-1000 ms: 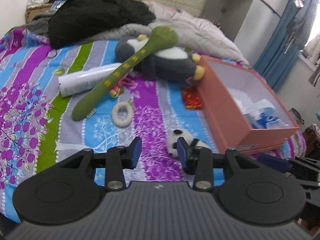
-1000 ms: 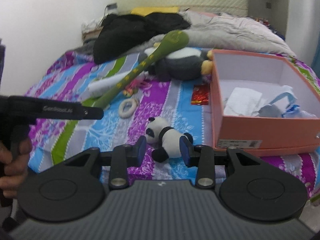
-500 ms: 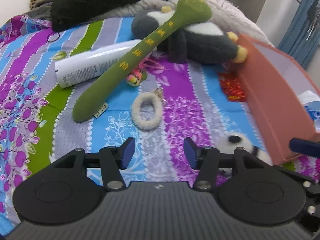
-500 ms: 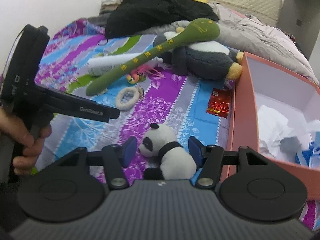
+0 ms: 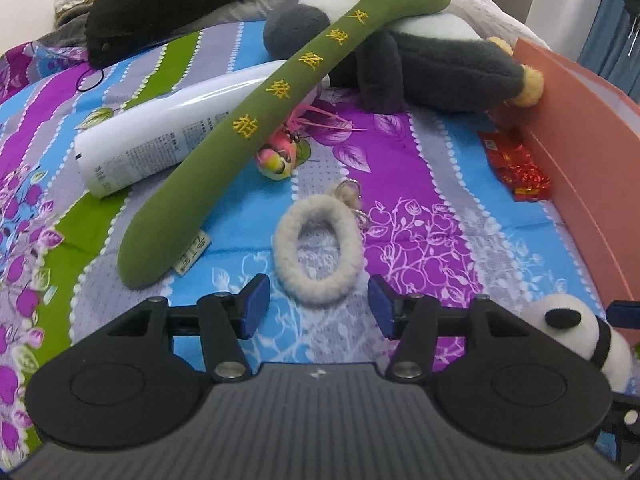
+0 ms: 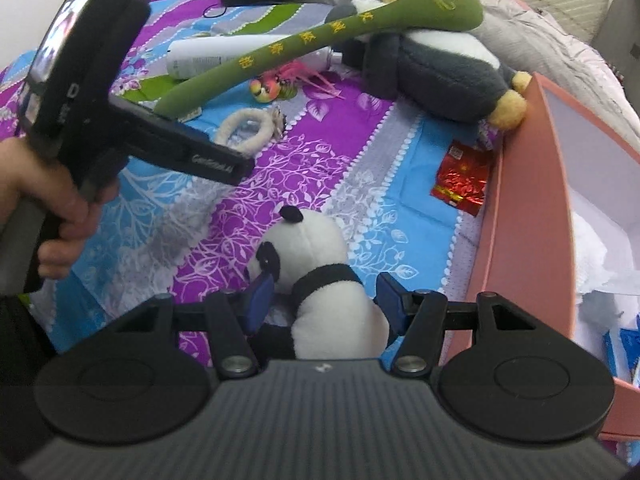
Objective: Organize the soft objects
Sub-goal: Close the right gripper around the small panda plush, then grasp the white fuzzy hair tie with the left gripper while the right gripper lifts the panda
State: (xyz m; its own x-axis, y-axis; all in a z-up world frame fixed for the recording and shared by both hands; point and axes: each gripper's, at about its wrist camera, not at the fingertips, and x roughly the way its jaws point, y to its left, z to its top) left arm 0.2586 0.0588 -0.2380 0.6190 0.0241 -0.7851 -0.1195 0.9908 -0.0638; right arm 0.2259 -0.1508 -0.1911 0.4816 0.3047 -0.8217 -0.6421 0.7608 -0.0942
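Striped floral bedspread [image 5: 420, 216] fills both views. Left tongs [image 5: 318, 306] gape wide just short of the fluffy white ring [image 5: 318, 250], centre frame: light, limp, best pinched across one side. Right tongs [image 6: 322, 300] straddle the small panda plush [image 6: 320, 276], lower centre, apparently not yet squeezing its squashy waist.
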